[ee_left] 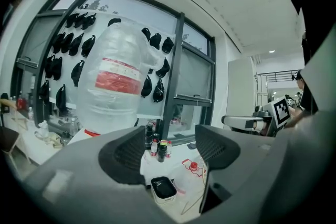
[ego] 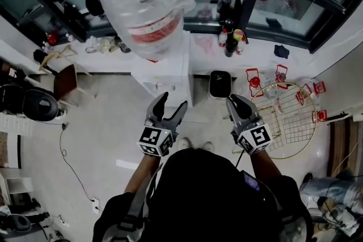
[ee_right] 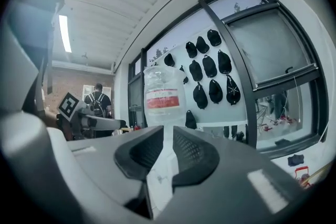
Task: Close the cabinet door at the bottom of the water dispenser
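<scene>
The white water dispenser (ego: 165,73) stands ahead of me with a large plastic-wrapped water bottle (ego: 146,3) with a red label on top. From above its front is steeply foreshortened, and I cannot make out the bottom cabinet door. My left gripper (ego: 168,109) is held in the air just in front of the dispenser, open, with nothing between its jaws (ee_left: 170,147). To the dispenser's right my right gripper (ego: 236,106) is raised too; its jaws stand almost together with a thin slit between them and hold nothing (ee_right: 168,147). Both gripper views show the bottle (ee_left: 113,81) (ee_right: 164,94).
A small black-topped bin (ego: 219,83) sits right of the dispenser, and a round wire rack (ego: 292,119) lies further right. Bottles (ego: 229,42) stand on the window ledge. A chair (ego: 65,82) and a black appliance (ego: 34,103) are at the left, with a cable (ego: 71,164) on the floor.
</scene>
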Demonstrator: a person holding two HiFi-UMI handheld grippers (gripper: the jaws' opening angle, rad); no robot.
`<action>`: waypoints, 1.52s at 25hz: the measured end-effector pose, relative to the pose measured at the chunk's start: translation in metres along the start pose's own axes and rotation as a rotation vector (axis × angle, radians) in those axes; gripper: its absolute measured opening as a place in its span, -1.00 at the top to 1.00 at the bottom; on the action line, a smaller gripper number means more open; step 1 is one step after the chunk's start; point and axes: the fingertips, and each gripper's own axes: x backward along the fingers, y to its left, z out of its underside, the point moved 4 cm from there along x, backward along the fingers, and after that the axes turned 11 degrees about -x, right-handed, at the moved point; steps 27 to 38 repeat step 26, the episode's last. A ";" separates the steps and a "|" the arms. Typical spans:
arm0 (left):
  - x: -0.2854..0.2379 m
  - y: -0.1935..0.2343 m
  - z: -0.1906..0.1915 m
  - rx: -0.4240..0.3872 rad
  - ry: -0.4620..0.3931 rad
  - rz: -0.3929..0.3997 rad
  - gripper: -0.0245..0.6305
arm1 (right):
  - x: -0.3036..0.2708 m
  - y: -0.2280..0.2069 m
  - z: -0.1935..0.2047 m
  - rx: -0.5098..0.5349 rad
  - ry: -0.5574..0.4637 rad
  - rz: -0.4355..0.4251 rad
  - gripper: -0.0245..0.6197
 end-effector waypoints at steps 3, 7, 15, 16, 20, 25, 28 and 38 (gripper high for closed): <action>0.006 0.002 0.000 0.009 -0.008 -0.020 0.15 | -0.007 0.008 -0.003 0.004 -0.001 -0.019 0.78; 0.013 0.012 -0.001 0.005 -0.020 -0.044 0.39 | -0.013 0.011 0.005 0.009 0.010 -0.044 0.86; 0.018 0.026 -0.007 0.000 -0.038 -0.077 0.79 | -0.023 0.011 0.003 0.014 0.010 -0.069 0.91; 0.018 0.026 -0.007 -0.002 -0.037 -0.077 0.79 | -0.025 0.013 -0.001 0.010 0.006 -0.072 0.91; 0.014 0.028 -0.007 -0.003 -0.033 -0.076 0.80 | -0.027 0.011 -0.001 0.006 0.006 -0.077 0.91; 0.008 0.031 -0.006 -0.010 -0.032 -0.073 0.82 | -0.032 0.009 -0.003 -0.002 0.004 -0.074 0.91; 0.007 0.031 -0.005 -0.012 -0.031 -0.071 0.82 | -0.032 0.006 0.000 0.001 0.005 -0.073 0.91; 0.007 0.031 -0.005 -0.012 -0.031 -0.071 0.82 | -0.032 0.006 0.000 0.001 0.005 -0.073 0.91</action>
